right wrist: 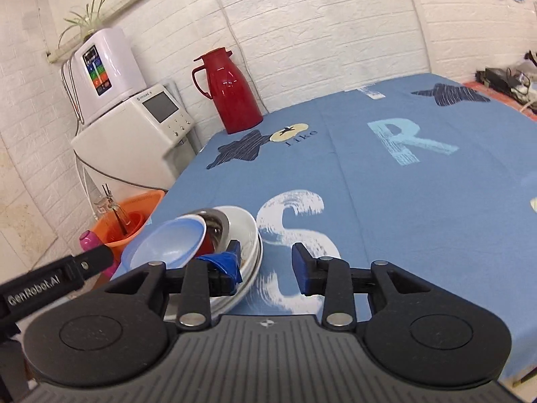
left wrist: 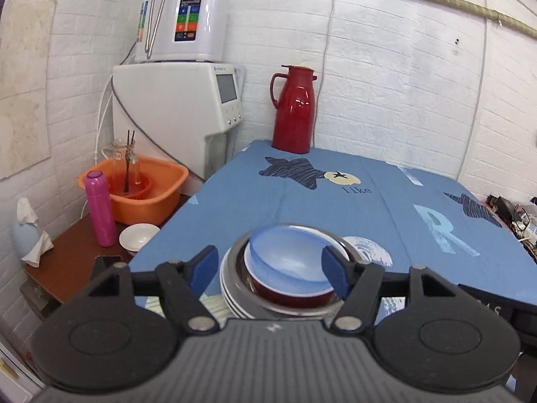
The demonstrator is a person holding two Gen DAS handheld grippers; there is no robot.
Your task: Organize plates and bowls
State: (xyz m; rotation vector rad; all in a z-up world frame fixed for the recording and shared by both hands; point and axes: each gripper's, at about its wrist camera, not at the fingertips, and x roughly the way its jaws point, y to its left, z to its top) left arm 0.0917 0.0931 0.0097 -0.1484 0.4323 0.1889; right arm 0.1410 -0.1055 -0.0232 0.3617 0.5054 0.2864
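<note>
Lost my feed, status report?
Left gripper open around light-blue plastic bowl. Right gripper open, empty. Bowl tops stack on white plates. Nothing blocking.

Left wrist: close above the stacked bowls, facing the back wall; Right wrist: just right of the stack, angled left; Shared: bowls, red thermos, blue tablecloth

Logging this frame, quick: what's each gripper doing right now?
Left gripper: open, fingers either side of the blue bowl, not clamped.
Right gripper: open, holding nothing, beside the white plates.
</note>
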